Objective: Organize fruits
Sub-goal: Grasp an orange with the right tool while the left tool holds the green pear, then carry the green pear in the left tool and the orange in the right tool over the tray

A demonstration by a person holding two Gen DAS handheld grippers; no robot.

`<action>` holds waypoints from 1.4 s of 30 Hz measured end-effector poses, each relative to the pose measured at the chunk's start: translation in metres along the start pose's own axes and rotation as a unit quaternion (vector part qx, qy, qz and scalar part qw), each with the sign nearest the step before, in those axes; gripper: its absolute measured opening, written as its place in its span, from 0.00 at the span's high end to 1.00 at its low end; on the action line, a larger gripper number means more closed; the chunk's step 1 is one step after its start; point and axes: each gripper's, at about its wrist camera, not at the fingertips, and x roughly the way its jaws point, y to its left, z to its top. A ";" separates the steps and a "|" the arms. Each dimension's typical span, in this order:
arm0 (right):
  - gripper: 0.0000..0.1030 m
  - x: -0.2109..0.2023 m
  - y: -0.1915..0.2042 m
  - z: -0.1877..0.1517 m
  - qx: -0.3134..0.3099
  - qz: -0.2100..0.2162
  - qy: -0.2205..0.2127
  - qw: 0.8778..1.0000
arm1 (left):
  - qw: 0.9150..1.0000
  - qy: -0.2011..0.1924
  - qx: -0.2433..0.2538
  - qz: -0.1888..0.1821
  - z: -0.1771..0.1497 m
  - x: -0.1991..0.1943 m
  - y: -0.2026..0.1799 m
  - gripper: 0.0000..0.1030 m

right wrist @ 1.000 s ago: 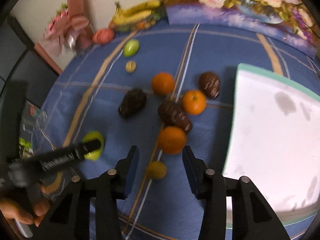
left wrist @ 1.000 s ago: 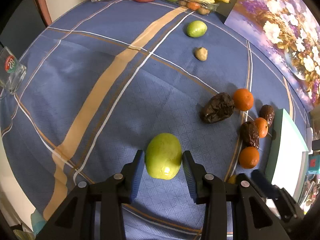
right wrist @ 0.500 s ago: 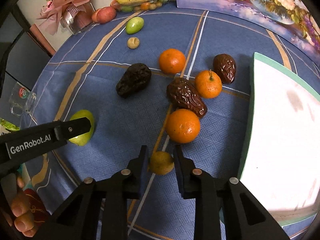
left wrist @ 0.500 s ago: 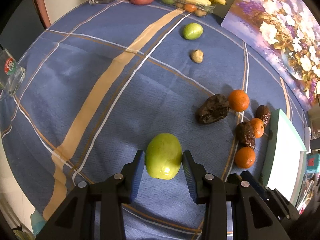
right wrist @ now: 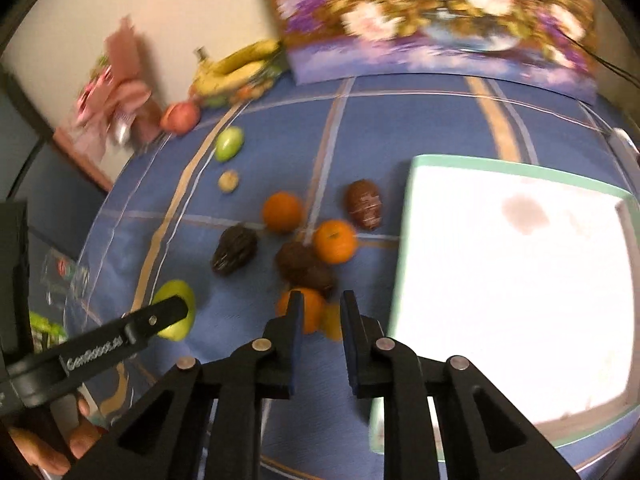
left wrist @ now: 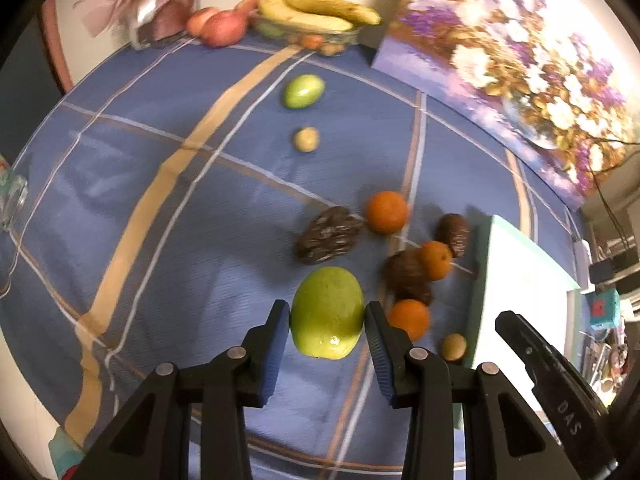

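Left hand-held gripper (left wrist: 326, 330): we have it clenched on the green apple (left wrist: 327, 312), both pads against its sides; a second ago the apple sat on the cloth, and now it looks lifted clear, with the fruit cluster showing behind it rather than off to the right.
Right hand-held gripper (right wrist: 319, 320): its jaws are closing, far narrower than a second ago, with a small yellow-orange fruit (right wrist: 331, 323) between them; blur keeps us from saying whether the pads press it yet.
Same small fruit, left view: it shows as a tan ball (left wrist: 453, 347) just beside the near left corner of the white tray (left wrist: 480, 280).
What this means: we judge both pickups are under way, so the next stage should be carrying each fruit to its place, likely the tray, though nothing lies in it yet.
Tray: to the right of the fruit, its mint rim (right wrist: 404, 216) near the cluster.
Middle ground: three oranges, the nearest (left wrist: 409, 318) just right of the apple, and three dark wrinkled fruits (left wrist: 329, 239) among them, all on the blue checked table (left wrist: 168, 216).
Farther: a small tan fruit (left wrist: 306, 139) and a smaller green one (left wrist: 304, 91), well apart from the cluster.
Far edge: bananas (left wrist: 316, 12) over a clear dish, red apples (left wrist: 218, 28) to their left, a flower painting to the right.
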 end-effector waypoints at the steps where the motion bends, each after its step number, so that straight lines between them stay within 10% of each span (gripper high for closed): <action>1: 0.82 -0.003 -0.007 0.002 0.009 0.001 -0.004 1.000 | 1.000 -0.001 0.004 -0.003 0.000 -0.001 -0.005 0.60; 42: 0.66 0.064 0.038 -0.009 -0.060 -0.047 0.067 0.995 | 0.999 0.009 -0.049 0.011 0.008 0.009 0.029 0.60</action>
